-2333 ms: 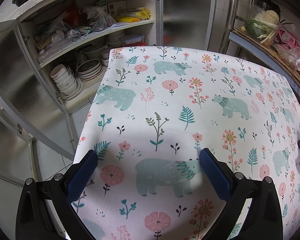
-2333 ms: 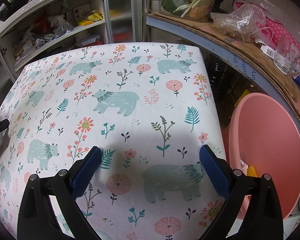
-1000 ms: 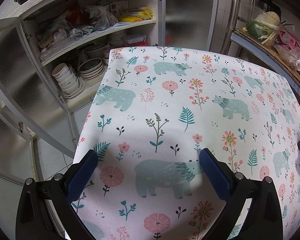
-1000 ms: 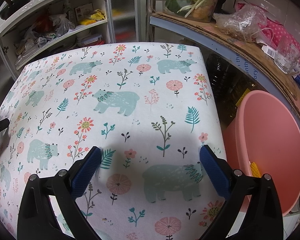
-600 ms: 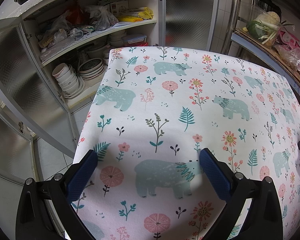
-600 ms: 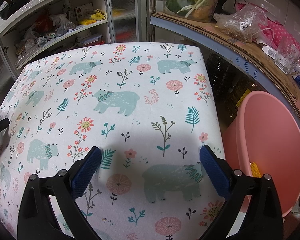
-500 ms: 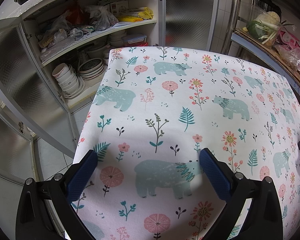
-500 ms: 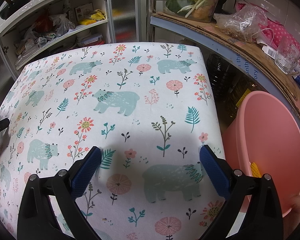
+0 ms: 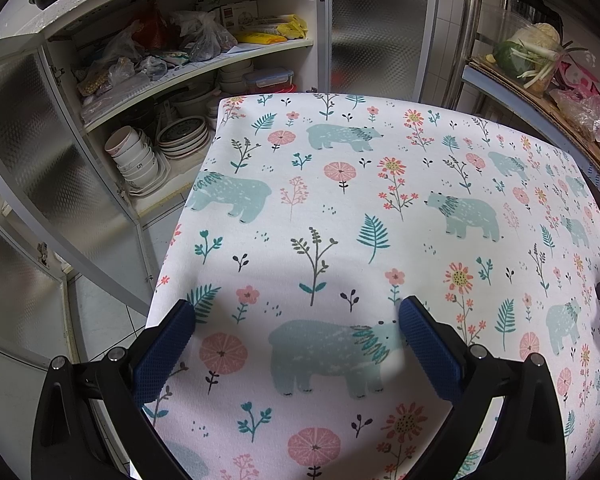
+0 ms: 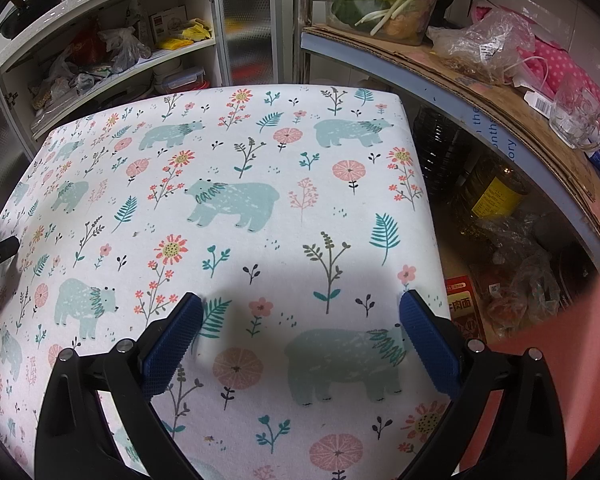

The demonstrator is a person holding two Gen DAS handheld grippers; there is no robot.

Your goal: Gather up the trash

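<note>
We are hovering both grippers over the tabletop (image 9: 340, 208).
Our left gripper (image 9: 296, 320) and right gripper (image 10: 300, 312) are gaping wide, gripping nothing; the pink basin (image 10: 572, 360) is sitting beside the right one.

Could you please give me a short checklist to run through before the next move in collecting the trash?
1. Left gripper open and empty: ok.
2. Right gripper open and empty: ok.
3. Trash visible on the tablecloth: not ok, only tiny specks show.
4. Pink basin beside the table's right edge for drop-off: ok, though only partly in frame.
5. Basin contents: cannot tell.
6. Cabinet door hanging open beside the table's left edge: not ok, mind it when moving.
</note>
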